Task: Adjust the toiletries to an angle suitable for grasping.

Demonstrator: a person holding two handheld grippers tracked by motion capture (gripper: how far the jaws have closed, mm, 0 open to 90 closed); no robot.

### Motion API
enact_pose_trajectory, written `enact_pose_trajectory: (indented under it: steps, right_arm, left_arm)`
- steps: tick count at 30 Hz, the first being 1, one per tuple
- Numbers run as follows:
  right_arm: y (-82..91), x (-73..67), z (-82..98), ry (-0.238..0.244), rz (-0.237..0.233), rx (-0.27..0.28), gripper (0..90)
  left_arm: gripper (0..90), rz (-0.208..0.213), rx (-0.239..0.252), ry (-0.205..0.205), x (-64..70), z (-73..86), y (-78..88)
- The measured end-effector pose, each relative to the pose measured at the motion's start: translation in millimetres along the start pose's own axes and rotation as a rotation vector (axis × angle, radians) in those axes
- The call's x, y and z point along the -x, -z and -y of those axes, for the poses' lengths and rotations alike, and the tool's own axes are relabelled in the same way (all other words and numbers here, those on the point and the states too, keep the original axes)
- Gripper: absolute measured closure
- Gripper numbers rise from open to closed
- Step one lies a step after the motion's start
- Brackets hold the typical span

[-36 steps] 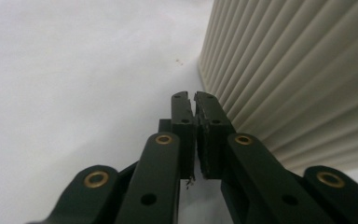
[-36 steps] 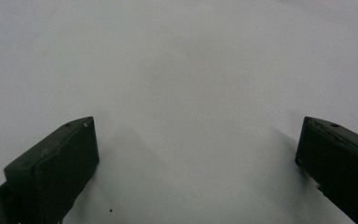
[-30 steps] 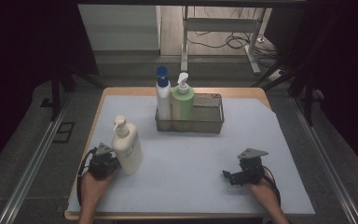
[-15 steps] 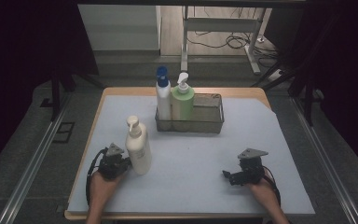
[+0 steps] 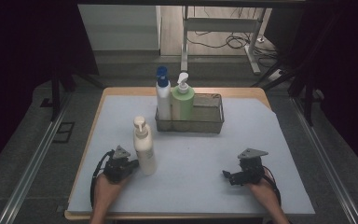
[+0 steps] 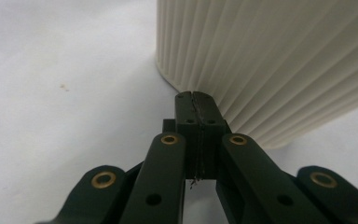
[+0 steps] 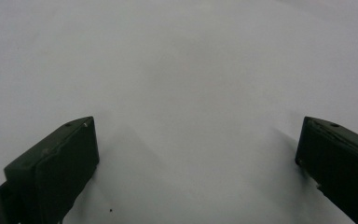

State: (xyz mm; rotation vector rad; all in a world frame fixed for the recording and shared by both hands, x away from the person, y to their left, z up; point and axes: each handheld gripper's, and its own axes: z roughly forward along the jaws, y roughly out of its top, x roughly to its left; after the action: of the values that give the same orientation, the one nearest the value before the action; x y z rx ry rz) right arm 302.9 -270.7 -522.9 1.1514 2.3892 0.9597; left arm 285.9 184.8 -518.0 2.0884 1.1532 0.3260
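Observation:
A cream pump bottle (image 5: 144, 148) stands upright on the white mat (image 5: 191, 158) at the front left. My left gripper (image 5: 133, 164) lies low on the mat just left of it. In the left gripper view its jaws are pressed together, and my left gripper (image 6: 196, 96) has its tips against the ribbed base of the cream bottle (image 6: 270, 56). They hold nothing. My right gripper (image 5: 226, 176) rests on the mat at the front right, pointing left. My right gripper (image 7: 196, 149) stands open with only bare mat between its jaws.
A wire basket (image 5: 212, 125) sits at the back middle of the mat. A white bottle with a blue cap (image 5: 162, 95) and a green pump bottle (image 5: 182, 100) stand in its left end. The table's wooden edge (image 5: 121, 215) runs along the front.
My left gripper has slid to the right across the mat, and the cream bottle has moved right with it, staying upright. The right gripper has kept still.

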Motion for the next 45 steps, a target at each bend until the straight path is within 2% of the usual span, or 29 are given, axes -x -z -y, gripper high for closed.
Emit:
enact_pose_trajectory:
  steps: [9, 18, 30, 35, 41, 45]
  right_arm:
    - [0.1, 0.1, -0.5, 0.0, 0.0, -0.005, 0.0]
    - [-0.1, 0.2, -1.0, 0.003, 0.002, -0.008, 0.0]
    - [-0.1, 0.1, -0.8, 0.001, 0.001, -0.006, 0.0]
    - [-0.1, -0.1, -0.8, -0.002, 0.0, -0.007, 0.0]
    - [-0.1, 0.1, -0.7, 0.001, 0.001, -0.005, 0.0]
    - [0.0, 0.2, -0.8, 0.001, 0.0, -0.005, 0.0]
  left_arm:
    - [89.2, 0.023, -0.015, -0.028, 10.4, -0.8, -1.0]
    - [88.9, 0.045, -0.02, -0.024, 16.2, -2.1, -2.8]
    - [87.6, 0.091, -0.027, -0.074, 35.3, -9.6, -12.8]
    - [87.2, 0.09, -0.02, -0.083, 42.8, -15.0, -20.4]
    - [87.2, 0.095, -0.017, -0.081, 43.0, -16.0, -21.6]
    - [80.8, 0.064, -0.027, -0.099, 43.4, -12.4, -15.4]
